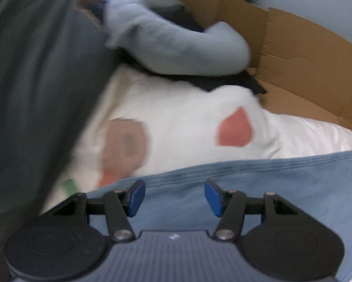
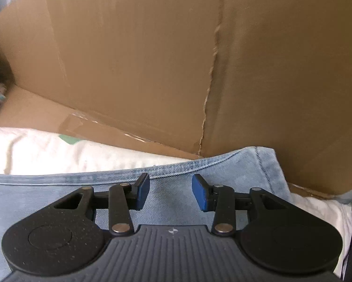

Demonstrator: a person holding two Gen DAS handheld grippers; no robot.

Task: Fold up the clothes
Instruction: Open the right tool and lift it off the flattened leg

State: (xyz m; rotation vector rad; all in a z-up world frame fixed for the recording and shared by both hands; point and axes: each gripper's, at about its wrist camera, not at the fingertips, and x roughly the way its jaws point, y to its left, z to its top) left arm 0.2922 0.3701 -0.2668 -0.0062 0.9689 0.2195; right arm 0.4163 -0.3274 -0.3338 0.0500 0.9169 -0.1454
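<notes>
no brand, label or readable writing shows on any garment or on the box; only a small pale mark sits on each claw's ribbed body, too small to read.

the left claw (image 1: 174, 197) stands wide, blue pads (image 1: 136, 196) apart and nothing between them, over the jeans (image 1: 258, 188). the jeans' seamed edge runs from 9 to 3 o'clock just beyond the fingertips. past that edge lies a white shirt (image 1: 183, 127) with red and tan prints, blurred. at 12 o'clock a grey sweater (image 1: 166, 37) lies over dark cloth (image 1: 234, 82); at 9 o'clock a dark green garment (image 1: 34, 82) fills the view's side, blurred. a cardboard box (image 1: 305, 70) closes off 1 to 3 o'clock.

the right claw (image 2: 170, 191) also stands wide and holds nothing, above the jeans (image 2: 176, 202) near their hem corner at 1 o'clock. the box wall (image 2: 152, 58) rises just beyond, with a torn crease down its middle and clear tape at its base. white cloth (image 2: 58, 150) lies at 10 o'clock between jeans and box.
</notes>
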